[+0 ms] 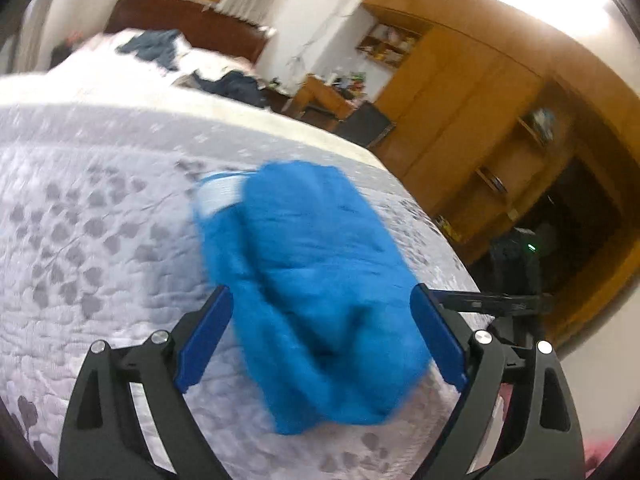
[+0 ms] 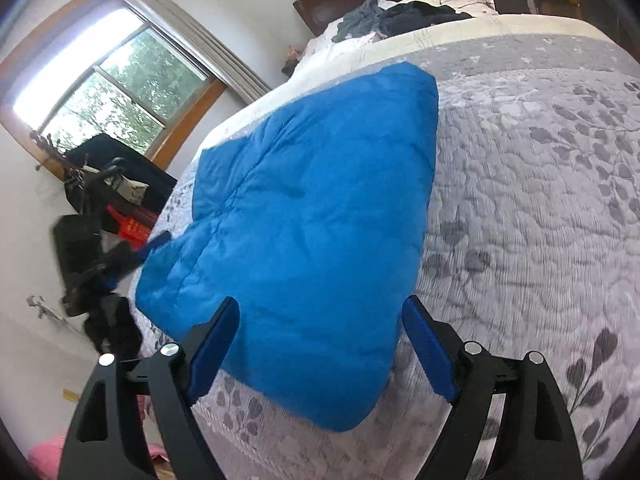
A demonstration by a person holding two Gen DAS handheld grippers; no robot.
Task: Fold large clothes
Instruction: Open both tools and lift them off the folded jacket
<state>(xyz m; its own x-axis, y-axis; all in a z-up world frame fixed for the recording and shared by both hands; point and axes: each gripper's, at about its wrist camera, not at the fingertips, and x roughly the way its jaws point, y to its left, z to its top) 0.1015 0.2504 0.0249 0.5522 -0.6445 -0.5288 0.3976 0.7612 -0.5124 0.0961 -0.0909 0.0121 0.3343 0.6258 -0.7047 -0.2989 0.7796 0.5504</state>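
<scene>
My left gripper (image 1: 322,336) and right gripper (image 2: 320,344) hover with jaws spread, empty, over the jacket (image 2: 304,216), already a compact fold on the bed (image 2: 540,208); little seems left.

A bedroom with white walls (image 2: 224,12). A bed covered by a grey leaf-patterned quilt (image 2: 540,184) has a dark wooden headboard (image 1: 192,24). Daylight enters a wood-framed window (image 2: 108,92) with grey curtains (image 2: 200,40). Tall honey-coloured wooden wardrobes (image 1: 472,92) with open shelves line one wall.
</scene>
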